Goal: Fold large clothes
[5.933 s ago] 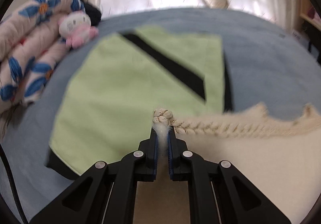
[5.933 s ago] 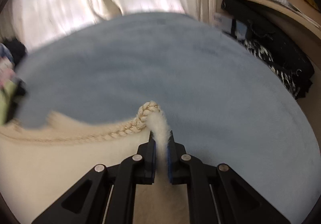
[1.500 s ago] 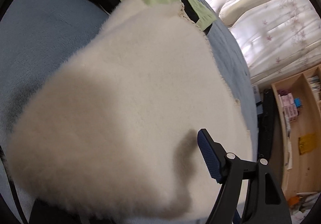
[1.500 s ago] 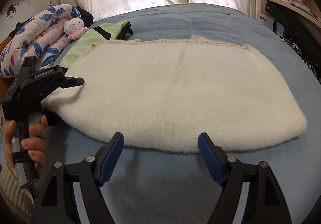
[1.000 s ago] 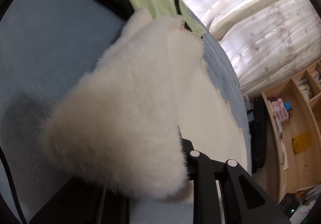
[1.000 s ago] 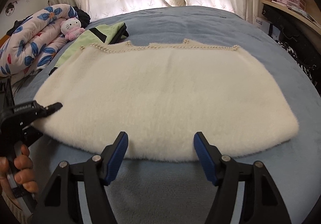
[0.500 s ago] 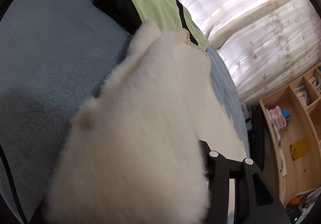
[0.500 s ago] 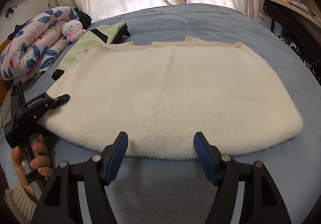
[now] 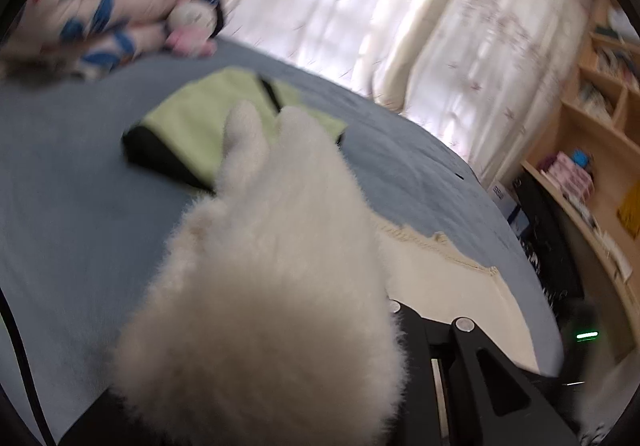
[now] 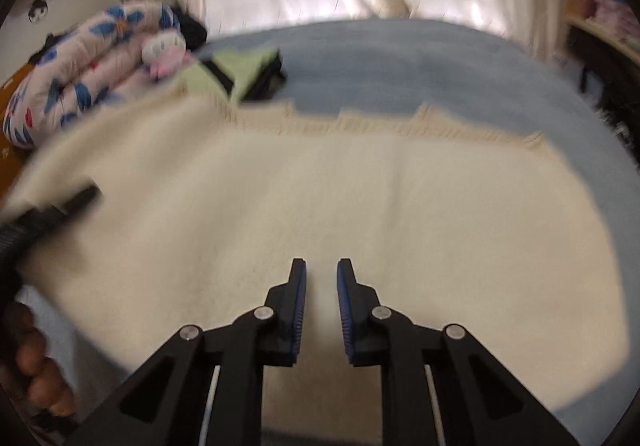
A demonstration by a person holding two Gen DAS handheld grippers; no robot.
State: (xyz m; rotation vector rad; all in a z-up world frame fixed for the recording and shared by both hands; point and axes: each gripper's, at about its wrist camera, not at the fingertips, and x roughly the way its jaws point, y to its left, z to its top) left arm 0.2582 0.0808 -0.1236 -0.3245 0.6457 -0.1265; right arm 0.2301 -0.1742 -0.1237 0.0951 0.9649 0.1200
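A large cream fluffy garment (image 10: 360, 198) lies spread on the blue bed (image 10: 400, 62), its braided trim along the far edge. My left gripper (image 10: 82, 198) is shut on the garment's left edge and lifts it. In the left wrist view the raised fluffy fold (image 9: 272, 278) covers the fingertips; only the right finger's base shows. My right gripper (image 10: 321, 278) hovers over the garment's near middle. Its jaws stand a narrow gap apart with nothing between them.
A folded green and black garment (image 9: 200, 126) lies on the bed behind the cream one. A floral quilt (image 10: 80, 78) and a pink plush toy (image 10: 164, 46) sit at the back left. Curtains hang behind. Wooden shelves (image 9: 592, 150) stand to the right.
My left gripper has lifted the garment's left edge higher and swung toward the right. My right gripper has moved forward over the garment, and its jaws have narrowed from wide open.
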